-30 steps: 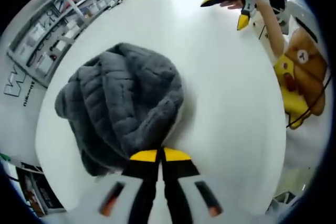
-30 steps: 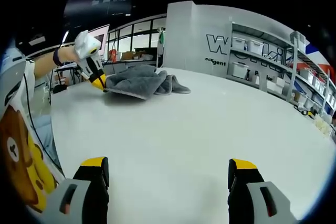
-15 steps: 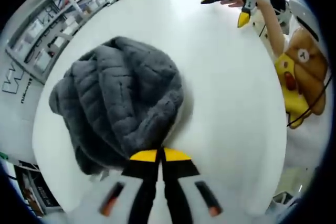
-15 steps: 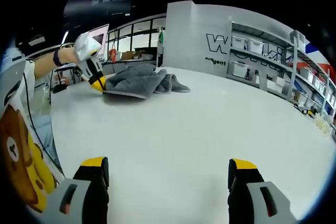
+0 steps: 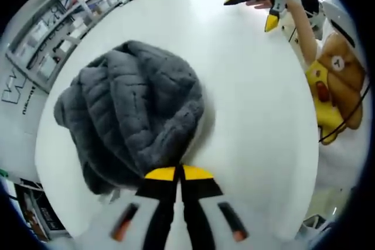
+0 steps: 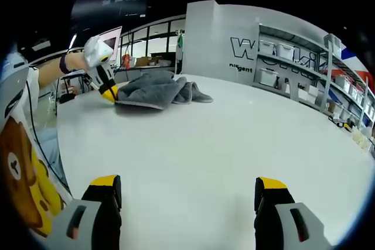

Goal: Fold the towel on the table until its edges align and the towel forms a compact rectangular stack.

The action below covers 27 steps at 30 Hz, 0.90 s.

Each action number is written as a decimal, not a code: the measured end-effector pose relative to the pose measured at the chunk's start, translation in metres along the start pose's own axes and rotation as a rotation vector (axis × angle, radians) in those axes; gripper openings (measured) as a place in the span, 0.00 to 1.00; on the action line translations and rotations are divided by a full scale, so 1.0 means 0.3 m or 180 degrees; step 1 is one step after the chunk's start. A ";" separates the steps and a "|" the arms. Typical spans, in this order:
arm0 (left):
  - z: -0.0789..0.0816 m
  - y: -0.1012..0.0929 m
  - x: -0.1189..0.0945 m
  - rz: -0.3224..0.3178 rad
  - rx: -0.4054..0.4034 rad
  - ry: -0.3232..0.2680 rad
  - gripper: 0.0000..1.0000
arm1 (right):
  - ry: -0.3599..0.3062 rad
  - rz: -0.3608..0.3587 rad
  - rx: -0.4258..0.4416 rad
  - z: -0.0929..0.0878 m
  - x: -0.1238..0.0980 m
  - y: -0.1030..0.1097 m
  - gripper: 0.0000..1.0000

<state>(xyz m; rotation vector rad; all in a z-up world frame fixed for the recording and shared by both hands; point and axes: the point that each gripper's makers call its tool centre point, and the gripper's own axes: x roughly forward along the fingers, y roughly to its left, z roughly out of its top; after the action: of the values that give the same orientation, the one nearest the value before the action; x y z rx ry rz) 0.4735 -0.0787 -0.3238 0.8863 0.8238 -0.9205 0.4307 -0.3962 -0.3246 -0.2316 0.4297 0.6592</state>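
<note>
Yellow-tipped jaws of the left gripper (image 5: 178, 173) are pressed together on an edge of the grey towel (image 5: 132, 118), which is bunched in thick folds on the white desk (image 5: 258, 115) just ahead of the jaws. In the right gripper view the same towel (image 6: 155, 90) is seen as a loose heap, with the left gripper (image 6: 109, 92) at its near edge. The right gripper (image 6: 186, 184) is held with its jaws spread wide and nothing between them, well apart from the towel. A fold is judged to be under way, with the stack not yet compact. Next, a second edge would probably need pinching by the right gripper so the edges can be aligned. Storage bins (image 6: 270, 77) are ranged on shelves (image 6: 304, 74) beyond the desk; their contents cannot be made out.
</note>
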 end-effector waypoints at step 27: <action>0.022 -0.016 -0.060 0.0105 -0.0273 -0.0356 0.13 | -0.0032 0.0018 -0.0035 0.020 0.004 0.001 0.99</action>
<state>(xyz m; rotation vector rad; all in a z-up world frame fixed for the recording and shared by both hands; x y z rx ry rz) 0.4637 -0.0808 -0.3066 0.7650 0.7449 -0.8915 0.4332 -0.3934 -0.3200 -0.2374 0.4172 0.6680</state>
